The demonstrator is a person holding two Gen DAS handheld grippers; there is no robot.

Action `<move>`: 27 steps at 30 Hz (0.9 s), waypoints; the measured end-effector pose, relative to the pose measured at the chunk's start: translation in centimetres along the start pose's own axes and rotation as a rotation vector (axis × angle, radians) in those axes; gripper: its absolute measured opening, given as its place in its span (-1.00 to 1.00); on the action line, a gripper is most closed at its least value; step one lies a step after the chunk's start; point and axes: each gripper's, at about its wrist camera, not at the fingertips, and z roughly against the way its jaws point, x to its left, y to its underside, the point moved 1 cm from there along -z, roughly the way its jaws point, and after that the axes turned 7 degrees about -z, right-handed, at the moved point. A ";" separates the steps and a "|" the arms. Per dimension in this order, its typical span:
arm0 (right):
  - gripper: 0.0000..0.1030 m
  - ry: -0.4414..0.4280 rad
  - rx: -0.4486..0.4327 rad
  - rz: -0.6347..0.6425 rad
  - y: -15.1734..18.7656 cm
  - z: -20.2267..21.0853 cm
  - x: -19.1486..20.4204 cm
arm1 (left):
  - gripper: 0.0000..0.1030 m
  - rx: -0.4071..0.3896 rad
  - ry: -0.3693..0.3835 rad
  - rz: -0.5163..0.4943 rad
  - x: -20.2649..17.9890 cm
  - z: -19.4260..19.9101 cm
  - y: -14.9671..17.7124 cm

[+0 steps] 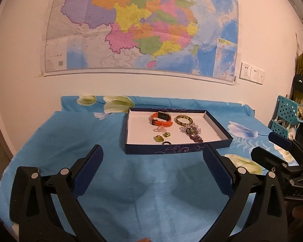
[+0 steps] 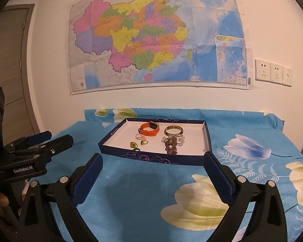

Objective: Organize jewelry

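Observation:
A shallow dark blue box (image 1: 167, 148) (image 2: 151, 158) with a white inside lies on the blue flowered cloth. In it are an orange watch (image 1: 161, 119) (image 2: 149, 130), a green-brown bangle (image 1: 183, 119) (image 2: 173, 130), a beaded bracelet (image 1: 192, 132) (image 2: 172, 143) and several small rings (image 1: 160, 138) (image 2: 138, 141). My left gripper (image 1: 152, 151) (image 2: 50, 139) hangs open on the near side of the box, nothing between its fingers. My right gripper (image 2: 153, 158) (image 1: 272, 143) is wide open too and holds nothing, short of the box's front wall.
The table (image 2: 131, 191) runs up to a white wall with a large coloured map (image 1: 141, 26). Wall sockets (image 2: 272, 72) sit at the right. A teal perforated rack (image 1: 286, 113) and hanging bags stand to the far right. A door (image 2: 8, 56) is at the left.

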 end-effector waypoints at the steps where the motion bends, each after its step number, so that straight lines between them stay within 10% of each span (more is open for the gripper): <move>1: 0.87 -0.002 -0.001 -0.004 0.0 0.1 0.0 | 0.89 -0.002 -0.002 0.000 0.0 0.1 0.0; 27: 0.87 0.042 -0.096 0.004 -0.1 2.6 0.4 | 0.89 -0.096 -0.041 -0.020 -0.5 2.5 -0.4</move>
